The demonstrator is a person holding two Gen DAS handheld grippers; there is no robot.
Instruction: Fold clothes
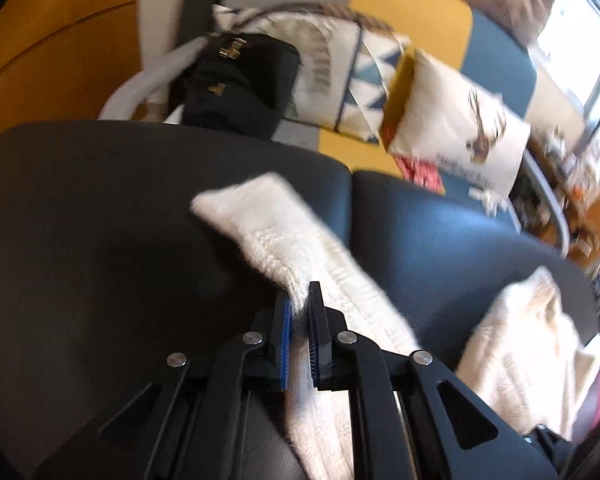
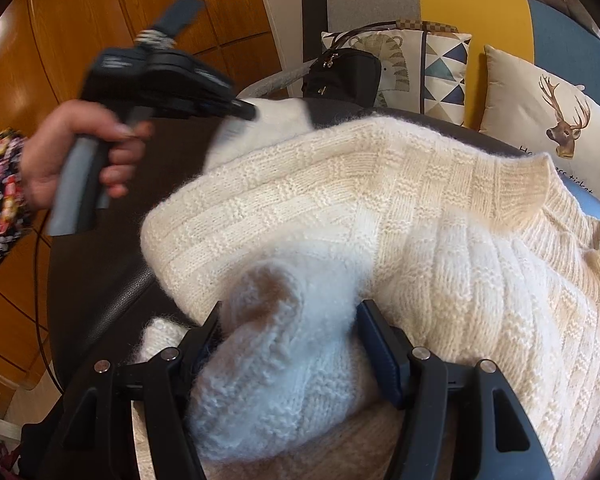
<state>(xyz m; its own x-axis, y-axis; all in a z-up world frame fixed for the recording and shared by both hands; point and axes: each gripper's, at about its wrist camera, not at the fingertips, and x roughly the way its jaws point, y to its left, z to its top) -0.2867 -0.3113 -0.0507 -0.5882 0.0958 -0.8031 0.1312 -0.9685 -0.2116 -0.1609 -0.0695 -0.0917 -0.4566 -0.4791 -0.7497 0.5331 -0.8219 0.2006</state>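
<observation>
A cream knitted sweater [image 2: 380, 184] lies spread on a black padded surface [image 1: 80, 220]. My left gripper [image 1: 300, 296] is shut on one long sleeve [image 1: 260, 216], which stretches away from the pads across the black padding. In the right wrist view a hand [image 2: 72, 152] holds that left gripper [image 2: 248, 112] at the sweater's far left, blurred. My right gripper [image 2: 290, 312] stands wide, its pads pressed on a bunched sleeve cuff [image 2: 292, 360] that fills the gap above the sweater's body.
A black bag [image 1: 240, 80] sits behind the padded surface. Patterned cushions [image 2: 540, 120] lean on a grey, yellow and blue sofa back [image 2: 440, 0]. Wooden panelling [image 2: 80, 20] stands to the left. A floral sleeve [image 2: 0, 200] covers the arm holding the left gripper.
</observation>
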